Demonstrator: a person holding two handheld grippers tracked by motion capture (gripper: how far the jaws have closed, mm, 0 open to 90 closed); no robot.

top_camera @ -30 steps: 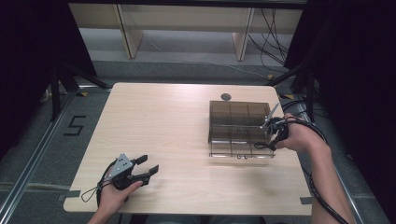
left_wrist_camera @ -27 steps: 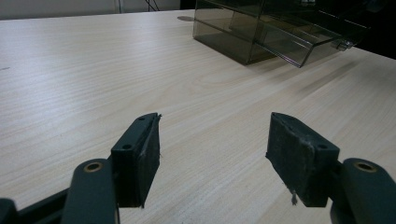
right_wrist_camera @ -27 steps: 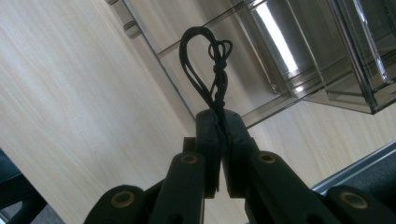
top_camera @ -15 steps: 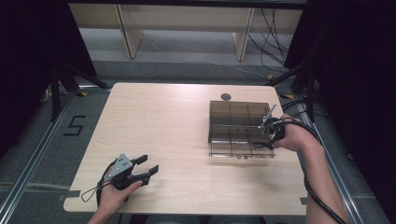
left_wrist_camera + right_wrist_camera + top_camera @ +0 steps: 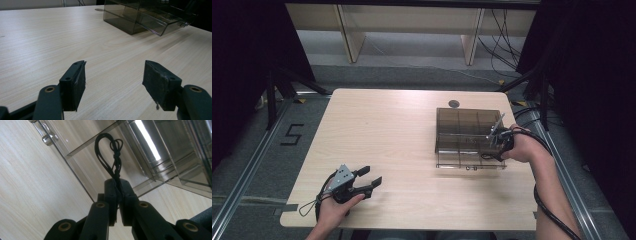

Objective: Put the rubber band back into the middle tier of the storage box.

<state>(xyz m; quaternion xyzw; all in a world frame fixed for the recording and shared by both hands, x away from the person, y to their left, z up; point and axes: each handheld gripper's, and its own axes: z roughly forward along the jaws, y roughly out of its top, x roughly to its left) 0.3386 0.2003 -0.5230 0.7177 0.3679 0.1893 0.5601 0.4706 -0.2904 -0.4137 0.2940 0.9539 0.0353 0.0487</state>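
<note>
Cord (image 5: 110, 152), a small black loop clenched in the right gripper (image 5: 119, 186), has dipped lower over the clear organizer box (image 5: 447, 120) at right of frame, likely about to drop in; left gripper (image 5: 369, 178) rests released at lower left

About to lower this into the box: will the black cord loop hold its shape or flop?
Probably floppy: the black cord loop is thin, knotted and clamped in the right gripper. Likely very light. It may snag the clear box dividers.

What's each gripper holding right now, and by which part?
Right gripper pinches a black looped cord at its lower end, over the clear organizer box. Left gripper holds nothing.
</note>
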